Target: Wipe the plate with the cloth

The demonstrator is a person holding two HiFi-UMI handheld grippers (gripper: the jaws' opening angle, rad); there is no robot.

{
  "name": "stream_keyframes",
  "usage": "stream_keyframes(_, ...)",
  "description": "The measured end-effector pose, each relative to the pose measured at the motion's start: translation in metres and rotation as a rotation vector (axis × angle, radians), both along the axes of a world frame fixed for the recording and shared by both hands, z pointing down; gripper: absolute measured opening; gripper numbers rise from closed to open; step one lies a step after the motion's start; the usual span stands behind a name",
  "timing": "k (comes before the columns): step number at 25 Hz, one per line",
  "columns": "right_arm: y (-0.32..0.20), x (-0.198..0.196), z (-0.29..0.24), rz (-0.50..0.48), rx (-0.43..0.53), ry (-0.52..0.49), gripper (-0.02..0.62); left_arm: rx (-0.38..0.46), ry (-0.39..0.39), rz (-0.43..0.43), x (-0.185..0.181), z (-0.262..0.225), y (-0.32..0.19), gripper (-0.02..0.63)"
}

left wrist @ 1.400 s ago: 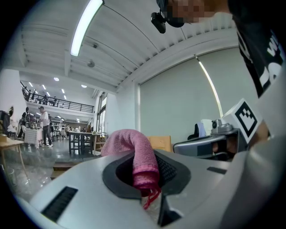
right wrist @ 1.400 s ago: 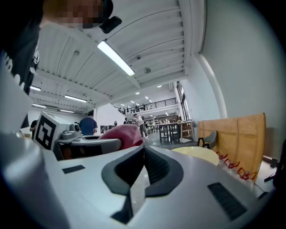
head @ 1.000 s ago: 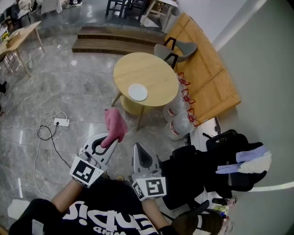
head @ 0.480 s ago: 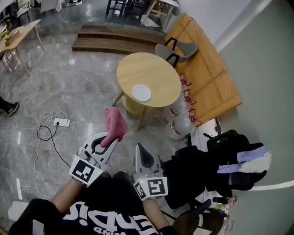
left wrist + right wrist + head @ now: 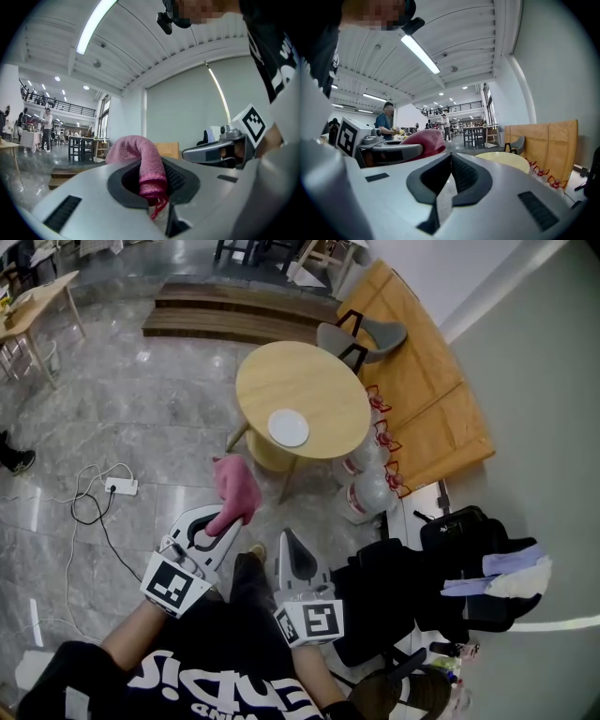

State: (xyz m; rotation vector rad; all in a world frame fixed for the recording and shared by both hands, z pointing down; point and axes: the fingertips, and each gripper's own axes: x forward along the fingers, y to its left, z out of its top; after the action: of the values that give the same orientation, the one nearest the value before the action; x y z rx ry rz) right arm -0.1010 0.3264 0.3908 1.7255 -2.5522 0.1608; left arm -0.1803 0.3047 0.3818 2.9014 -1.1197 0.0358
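Observation:
A white plate (image 5: pixel 288 427) lies on the round wooden table (image 5: pixel 302 395) ahead of me. My left gripper (image 5: pixel 225 518) is shut on a pink cloth (image 5: pixel 236 488), which sticks out past its tips, well short of the table. In the left gripper view the pink cloth (image 5: pixel 145 164) is pinched between the jaws. My right gripper (image 5: pixel 285 538) is shut with nothing in it, beside the left one. In the right gripper view the closed jaws point toward the table (image 5: pixel 501 158), with the cloth (image 5: pixel 425 140) to their left.
A grey chair (image 5: pixel 361 337) stands behind the table. Water bottles (image 5: pixel 366 488) stand on the floor to the table's right. A black pile of bags (image 5: pixel 441 568) lies at my right. A power strip with cable (image 5: pixel 117 488) lies on the floor at left.
The table and plate have shifted slightly in the head view as I step toward them. Both grippers keep their hold and spacing; a foot now shows between them.

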Motion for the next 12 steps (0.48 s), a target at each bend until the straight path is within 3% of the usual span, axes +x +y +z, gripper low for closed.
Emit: stream_keyframes(12,-0.073,0.02,-0.002,-0.027,-0.002,-0.001,0.021,0.01,0.005,-0.031,0.018,-0.002,-0.071,0.052)
